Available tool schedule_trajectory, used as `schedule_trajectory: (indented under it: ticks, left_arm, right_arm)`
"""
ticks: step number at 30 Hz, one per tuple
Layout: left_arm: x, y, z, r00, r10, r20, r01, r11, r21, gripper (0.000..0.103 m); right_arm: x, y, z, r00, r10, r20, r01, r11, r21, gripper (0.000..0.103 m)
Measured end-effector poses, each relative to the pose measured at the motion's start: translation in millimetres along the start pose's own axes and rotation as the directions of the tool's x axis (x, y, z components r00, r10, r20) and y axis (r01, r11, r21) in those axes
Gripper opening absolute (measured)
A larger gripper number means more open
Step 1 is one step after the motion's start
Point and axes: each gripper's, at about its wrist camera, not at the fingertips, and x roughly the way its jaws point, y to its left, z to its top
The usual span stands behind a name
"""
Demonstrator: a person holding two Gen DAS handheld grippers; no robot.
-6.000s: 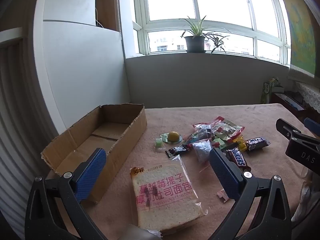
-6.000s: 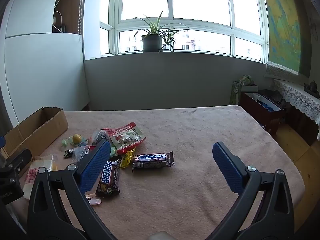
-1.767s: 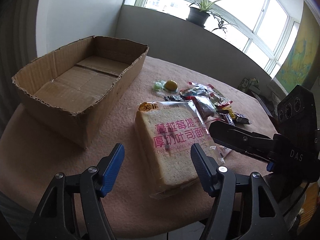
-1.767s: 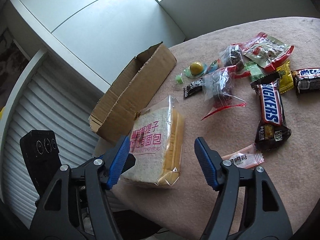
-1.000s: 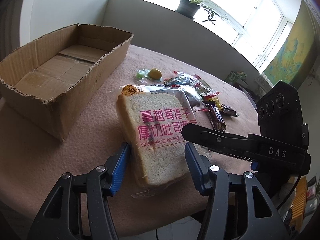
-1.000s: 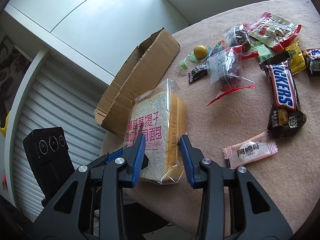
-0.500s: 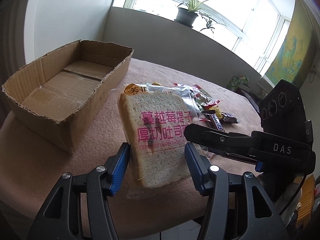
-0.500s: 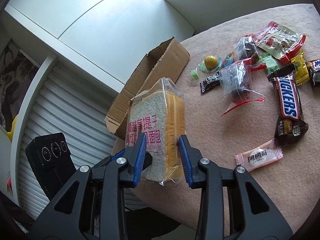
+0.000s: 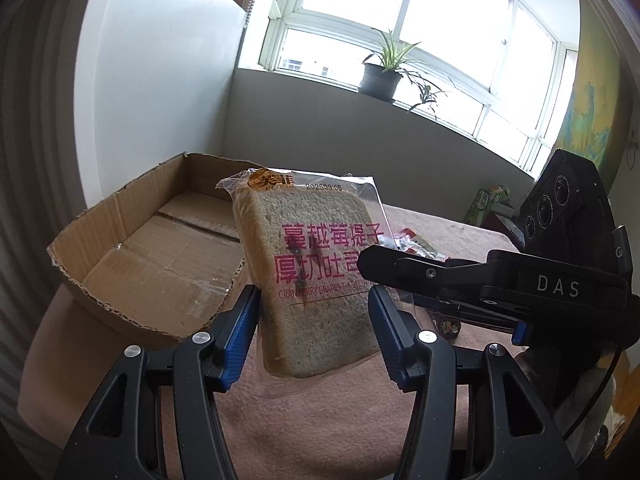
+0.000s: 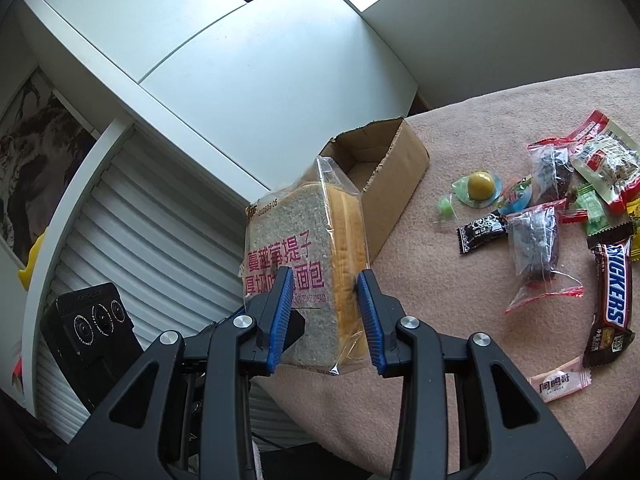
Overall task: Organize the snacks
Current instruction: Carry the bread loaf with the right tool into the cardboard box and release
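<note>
A clear bag of sliced bread (image 9: 316, 276) with pink lettering hangs upright above the table's near edge. My left gripper (image 9: 314, 320) is shut on it, blue pads pressing its two side edges. My right gripper (image 10: 324, 308) is shut on the same bread bag (image 10: 304, 264), squeezing its front and back faces low down. One of its black fingers (image 9: 404, 270) crosses the bag's right side in the left wrist view. The open cardboard box (image 9: 160, 248) stands empty just left of and behind the bag, and its short end (image 10: 384, 176) shows in the right wrist view.
Loose snacks lie on the pink tablecloth (image 10: 460, 320) to the right: a Snickers bar (image 10: 612, 304), a pink candy (image 10: 560, 384), a yellow jelly cup (image 10: 480, 186), clear bags (image 10: 536, 240) and a red-edged packet (image 10: 604, 164). A white wall and shutters stand behind the box.
Both grippers have lifted the bread bag off the tablecloth, and it has tipped from lying slanted to standing upright in the air. Both views have tilted upward.
</note>
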Motion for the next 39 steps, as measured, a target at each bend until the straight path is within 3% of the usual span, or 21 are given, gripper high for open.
schedule_trajectory:
  ticks: [9,24,25,27,28,39]
  left_arm:
    - [-6.9,35.5,27.9,0.995,0.061,0.073,-0.058,0.997,-0.042,0.054]
    - [19.9,90.7,41.4,0.994,0.108,0.012,-0.105,0.985,-0.138,0.055]
    - [22.2,92.5,40.7,0.994,0.112,0.005,-0.11,0.984,-0.144,0.055]
    - [25.0,92.9,40.2,0.989,0.145,0.007,-0.143,0.98,-0.138,0.055]
    - [22.9,92.3,38.7,0.987,0.158,0.012,-0.155,0.979,-0.135,0.055]
    - [8.6,77.7,32.4,0.988,0.147,0.056,-0.139,0.983,-0.121,0.055]
  right_arm:
    - [43.2,34.9,32.0,1.0,0.026,-0.016,-0.027,0.997,-0.073,0.036]
    - [112.5,41.4,36.9,0.996,-0.013,-0.085,0.007,0.998,-0.066,0.037]
    - [114.7,40.8,36.4,0.996,-0.023,-0.087,0.018,0.998,-0.064,0.042]
    - [113.9,39.4,34.7,0.996,-0.044,-0.074,0.04,0.997,-0.066,0.071]
    - [110.3,39.4,34.9,0.997,-0.056,-0.059,0.052,0.996,-0.073,0.074]
    - [55.4,29.1,36.4,0.993,-0.115,0.017,0.117,0.986,-0.116,0.075]
